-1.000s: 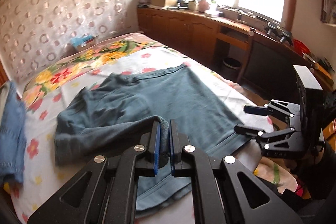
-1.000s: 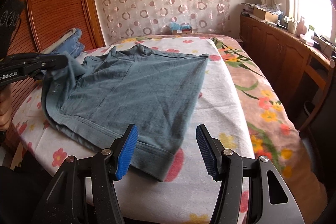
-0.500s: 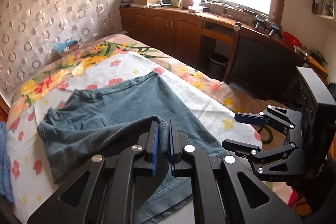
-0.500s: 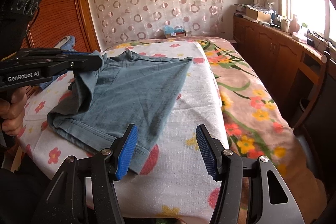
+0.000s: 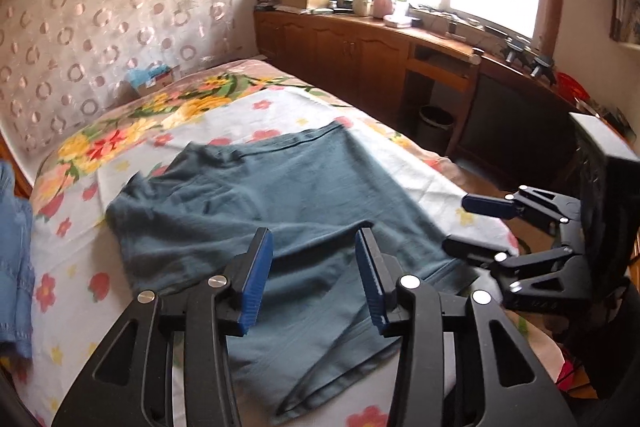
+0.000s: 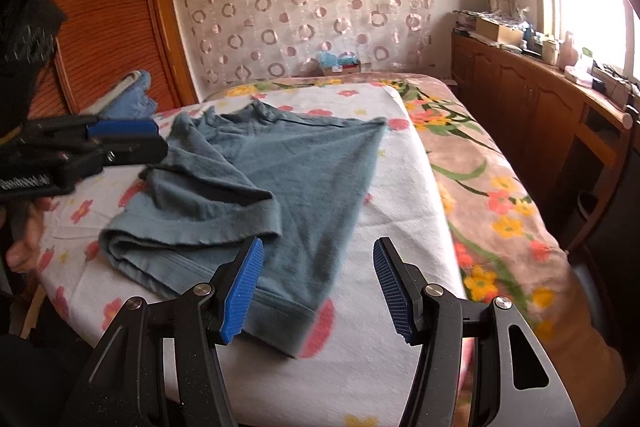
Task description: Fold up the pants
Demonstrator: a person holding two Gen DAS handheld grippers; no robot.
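The teal pants (image 5: 288,211) lie on the white flowered sheet (image 5: 256,123) of the bed, one part folded over onto the rest (image 6: 208,195). My left gripper (image 5: 314,263) hovers just above the folded edge with its jaws opening and nothing pinched between the blue pads. It shows again from the side, the left gripper (image 6: 132,139), at the left of the right wrist view, held by a hand (image 6: 24,239). My right gripper (image 6: 318,287) is open over the pants' near hem, holding nothing; the right gripper (image 5: 480,227) also appears at the bed's right edge.
Folded blue denim (image 5: 14,259) lies at the bed's left side. A flowered blanket (image 6: 492,187) covers the right part of the bed. Wooden cabinets (image 5: 360,55) with clutter run under the window. A small box (image 6: 340,65) sits at the headboard, and a bin (image 5: 436,123) stands on the floor.
My left gripper was shut on the pants' edge and has opened, dropping the fabric onto the rest of the pants. The right gripper stayed open in about the same place.
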